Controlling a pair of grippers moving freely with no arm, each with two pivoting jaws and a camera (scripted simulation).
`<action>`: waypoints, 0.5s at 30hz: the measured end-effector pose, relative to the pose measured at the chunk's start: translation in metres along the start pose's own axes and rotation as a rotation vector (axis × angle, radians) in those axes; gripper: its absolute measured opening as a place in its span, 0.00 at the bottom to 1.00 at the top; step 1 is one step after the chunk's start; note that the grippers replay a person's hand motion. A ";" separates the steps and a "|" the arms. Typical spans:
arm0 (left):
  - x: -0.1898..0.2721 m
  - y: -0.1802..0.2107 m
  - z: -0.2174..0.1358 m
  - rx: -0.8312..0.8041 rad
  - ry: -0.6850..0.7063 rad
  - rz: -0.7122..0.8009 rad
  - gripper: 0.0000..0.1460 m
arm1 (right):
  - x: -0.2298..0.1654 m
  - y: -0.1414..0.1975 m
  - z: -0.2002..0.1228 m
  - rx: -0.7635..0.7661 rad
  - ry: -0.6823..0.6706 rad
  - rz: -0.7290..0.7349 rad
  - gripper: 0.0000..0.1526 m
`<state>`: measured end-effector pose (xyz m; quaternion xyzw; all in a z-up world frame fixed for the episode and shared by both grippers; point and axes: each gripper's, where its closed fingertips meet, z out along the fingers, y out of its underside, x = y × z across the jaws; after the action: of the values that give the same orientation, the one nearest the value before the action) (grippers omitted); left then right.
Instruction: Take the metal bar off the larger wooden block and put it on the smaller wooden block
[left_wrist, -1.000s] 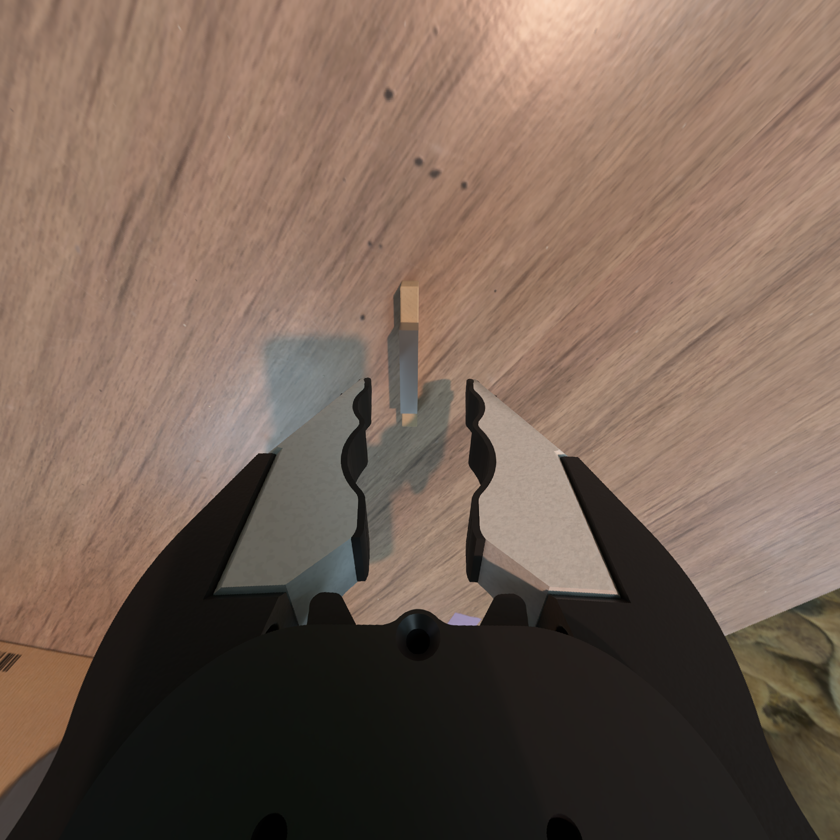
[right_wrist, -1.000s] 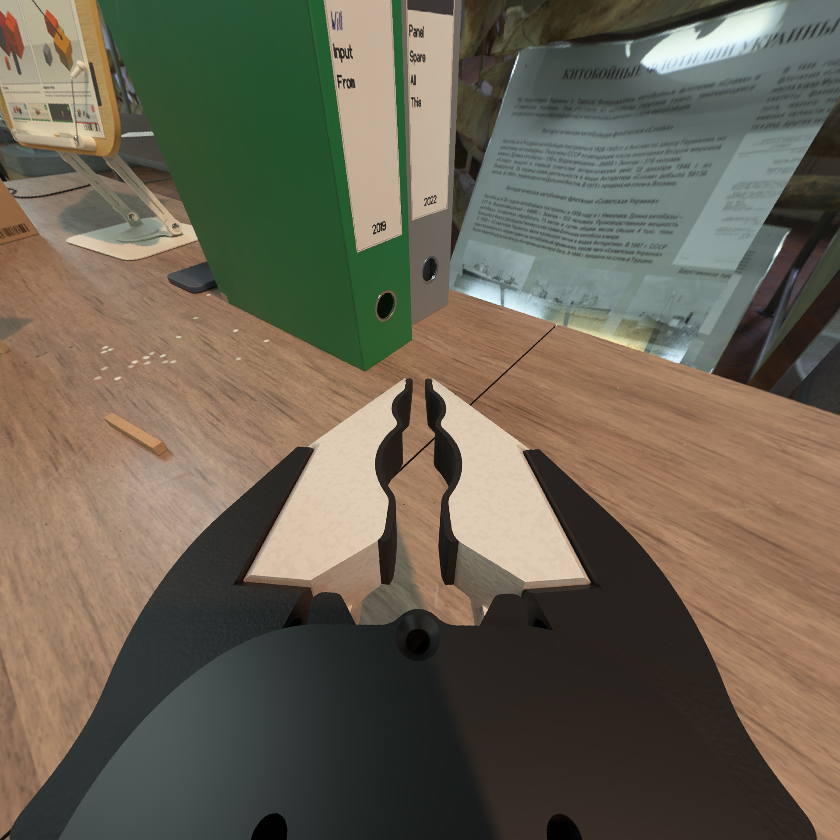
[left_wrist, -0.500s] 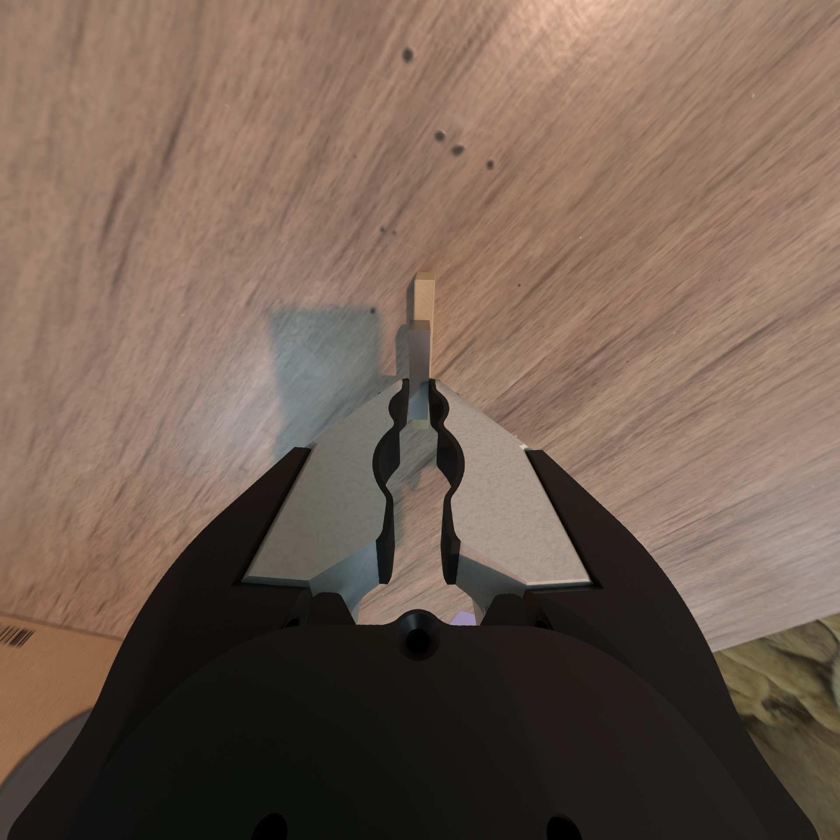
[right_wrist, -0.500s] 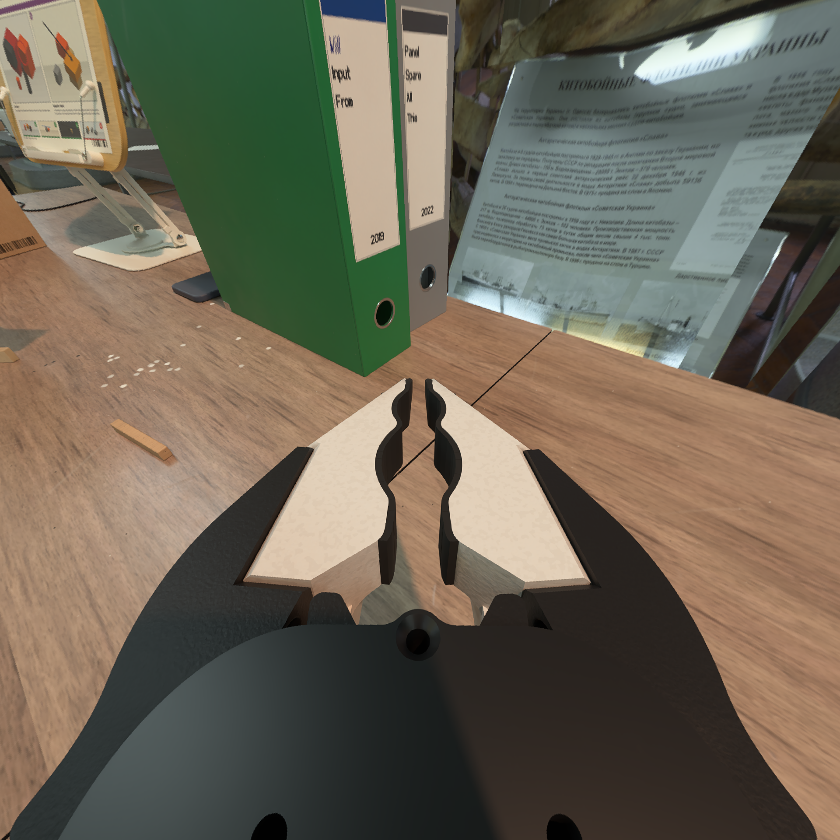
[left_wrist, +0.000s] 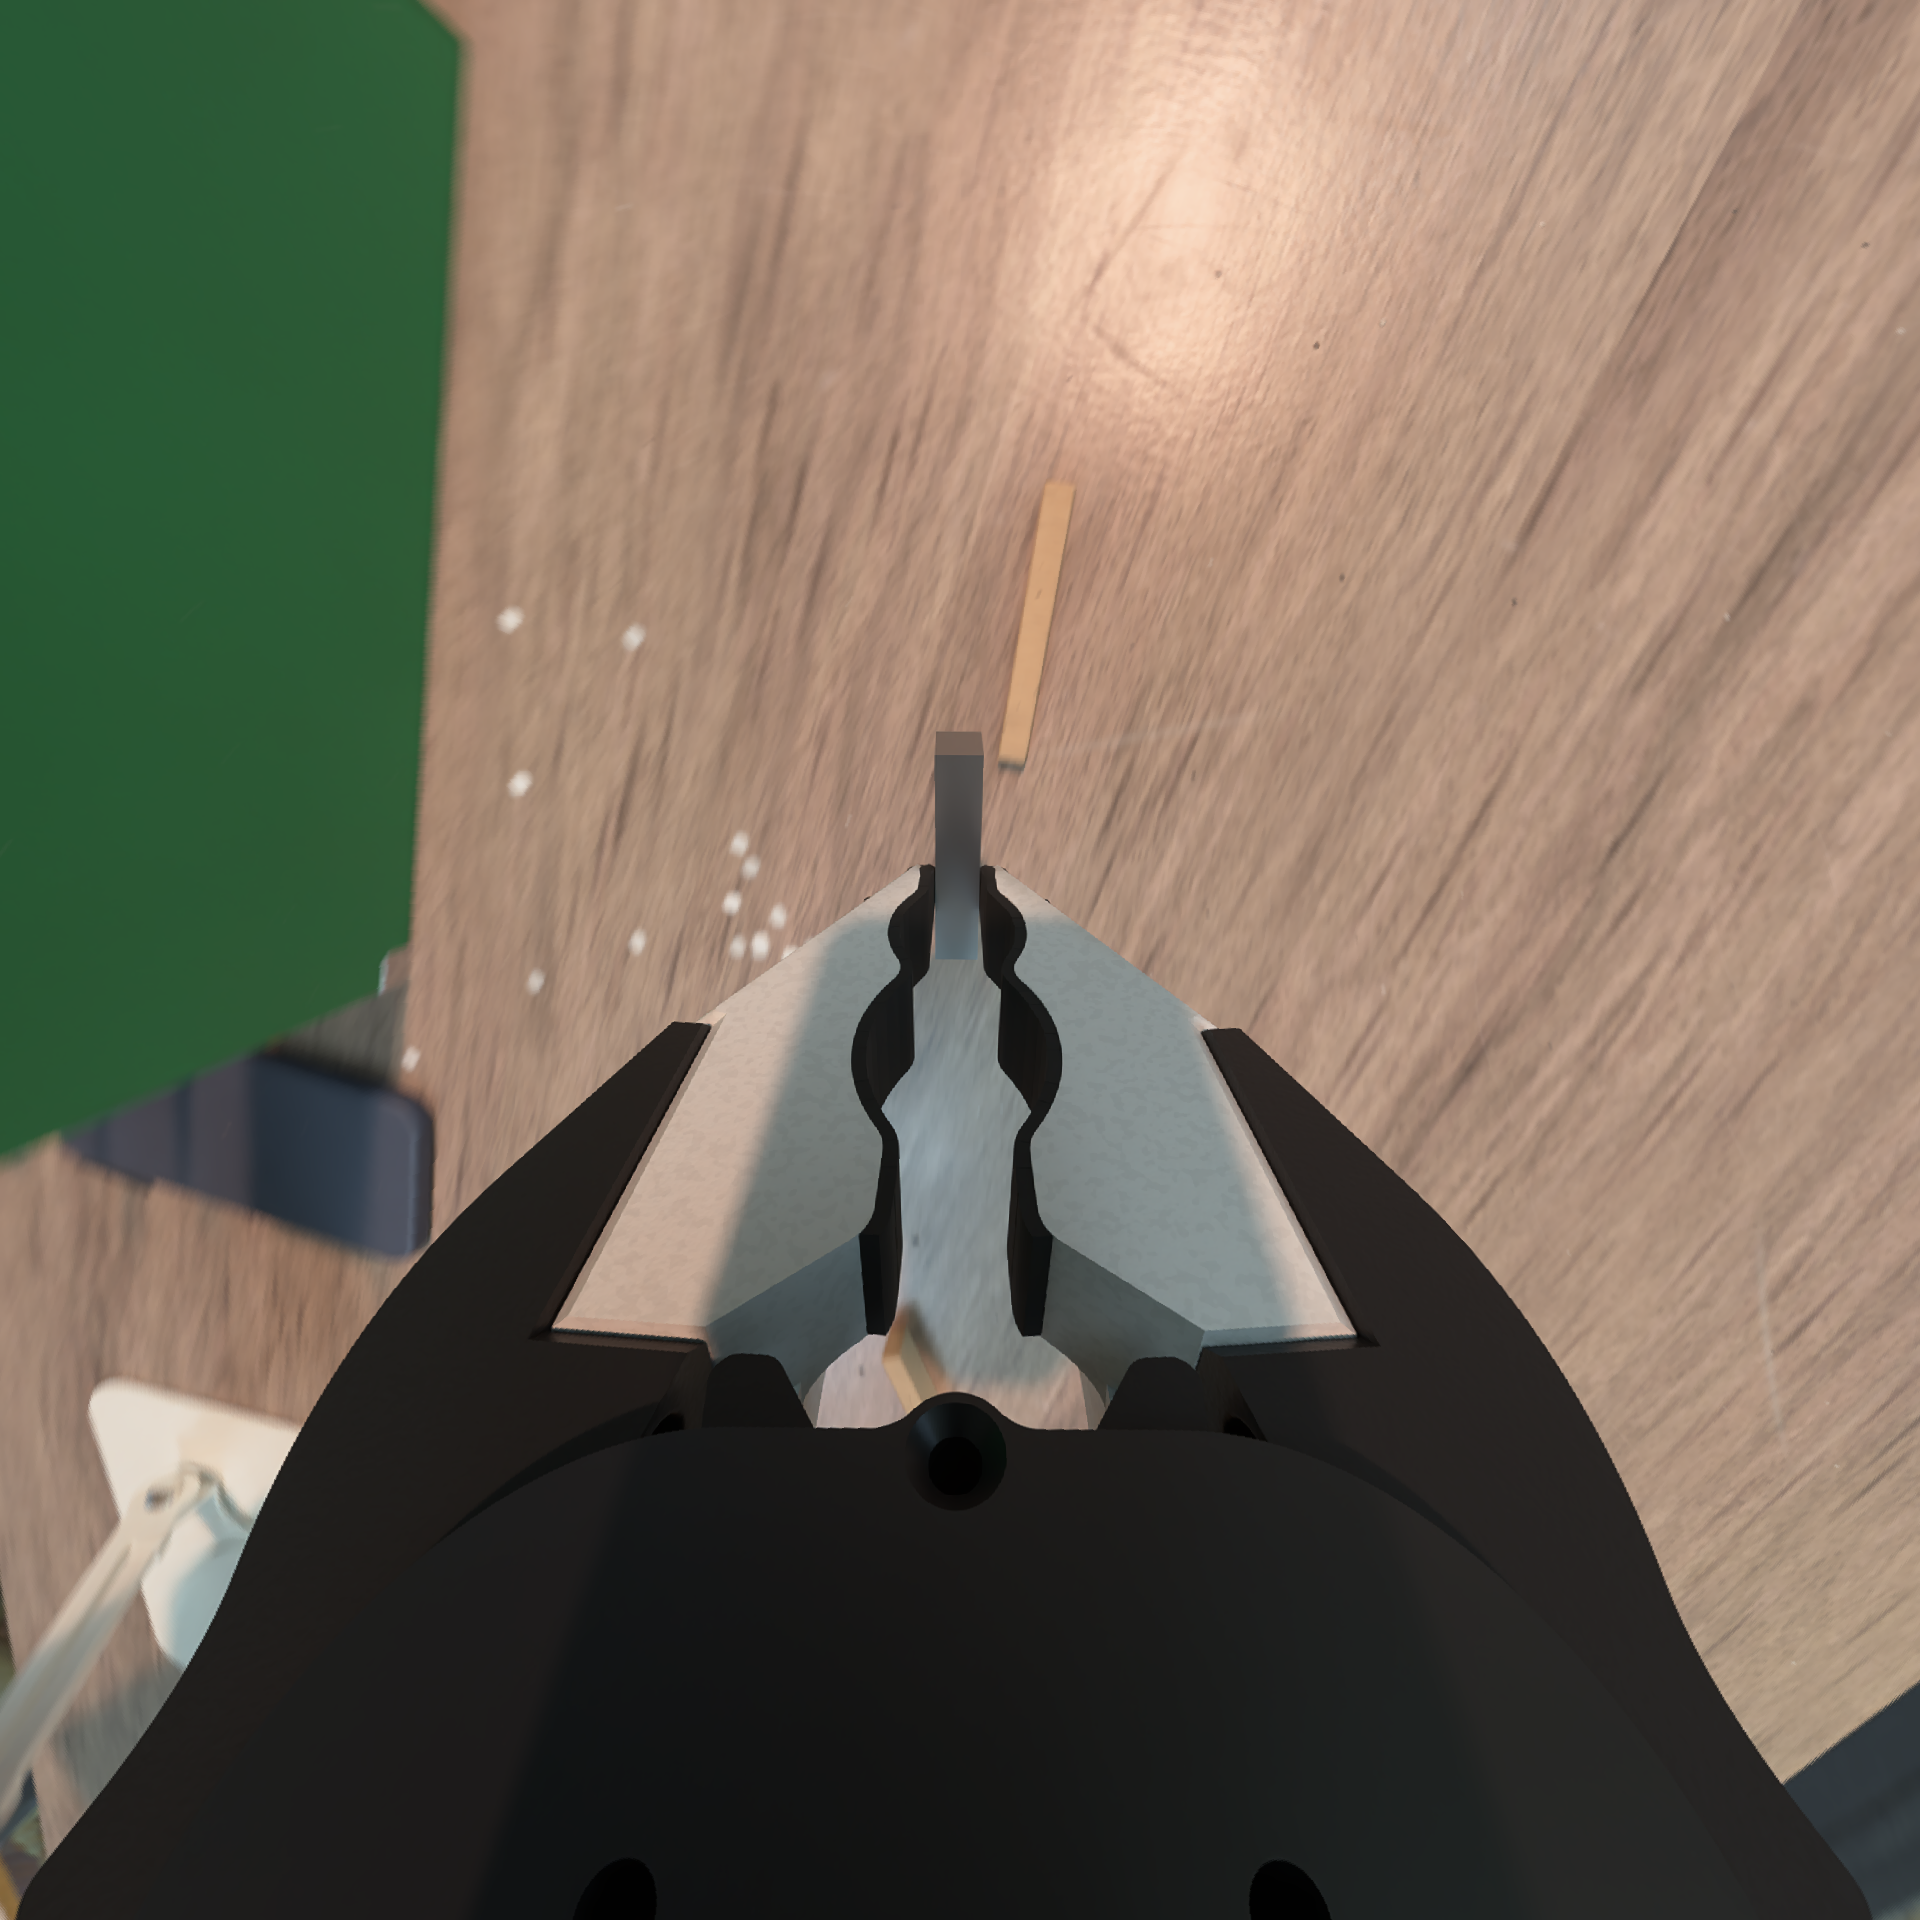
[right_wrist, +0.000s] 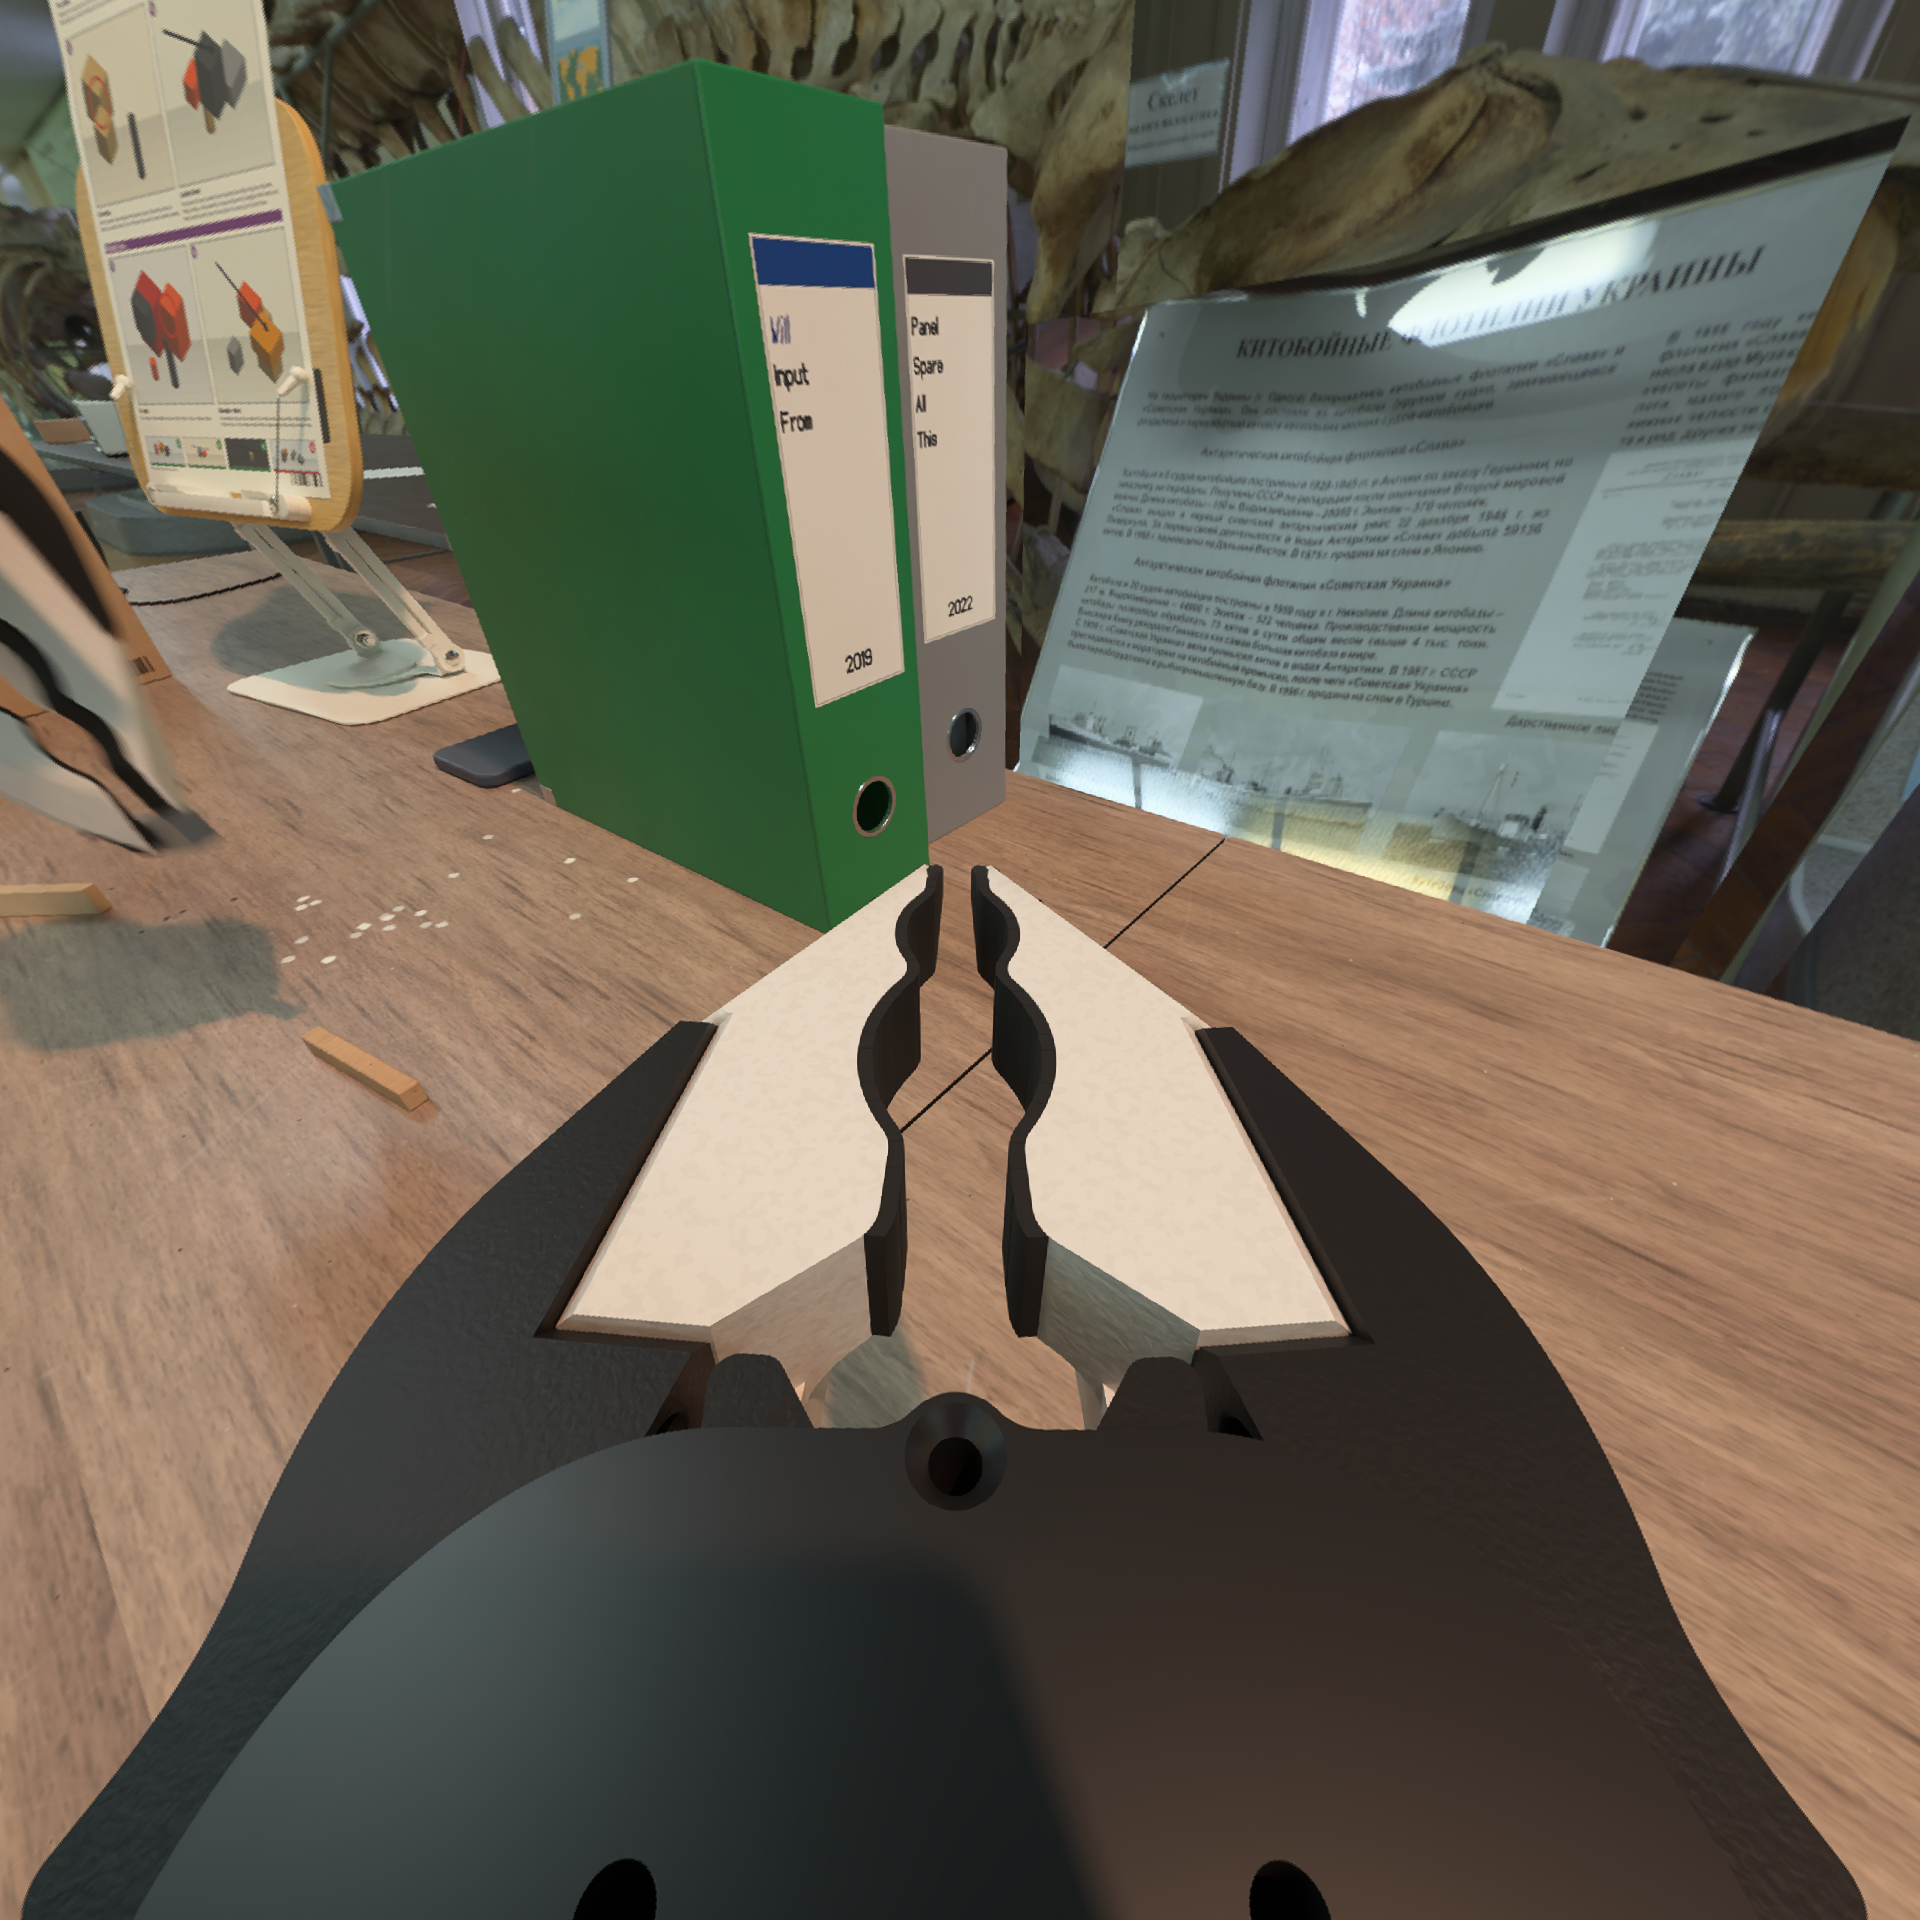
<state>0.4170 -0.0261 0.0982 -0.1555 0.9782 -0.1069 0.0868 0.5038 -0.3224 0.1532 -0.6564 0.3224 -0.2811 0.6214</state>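
My left gripper (left_wrist: 958, 883) is shut on the grey metal bar (left_wrist: 958, 821), which sticks out past the fingertips above the table. A thin wooden block (left_wrist: 1034, 623) lies on the table just ahead and slightly right of the bar's tip. The other wooden block (left_wrist: 912, 1366) shows low between my fingers, behind the bar. In the right wrist view the left gripper (right_wrist: 156, 821) hangs at the far left above one wooden block (right_wrist: 52, 899), with the thin block (right_wrist: 364, 1068) nearer. My right gripper (right_wrist: 956, 883) is shut and empty, low over the table.
A green binder (right_wrist: 644, 468) and a grey binder (right_wrist: 951, 468) stand at the back; the green one fills the left of the left wrist view (left_wrist: 208, 520). A poster board (right_wrist: 1403, 540), a clipboard stand (right_wrist: 218, 343), a dark flat device (left_wrist: 312, 1164) and white crumbs (right_wrist: 364, 920) are nearby.
My left gripper closed on the metal bar, lifted it off its wooden block and carried it toward the thin block. My right gripper stayed shut and pulled back a little.
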 end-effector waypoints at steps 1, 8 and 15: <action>0.001 -0.008 0.017 -0.029 0.033 0.019 0.06 | -0.001 -0.001 -0.002 0.005 -0.002 -0.007 0.03; 0.015 -0.025 0.083 -0.129 0.150 0.091 0.06 | -0.005 -0.003 -0.008 0.019 -0.004 -0.084 0.03; 0.019 -0.023 0.088 -0.096 0.148 0.111 0.06 | -0.005 0.006 -0.005 -0.007 -0.011 -0.084 0.03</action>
<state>0.4233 -0.0694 0.0161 -0.0967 0.9930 -0.0663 0.0127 0.4967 -0.3219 0.1479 -0.6732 0.2919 -0.3020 0.6086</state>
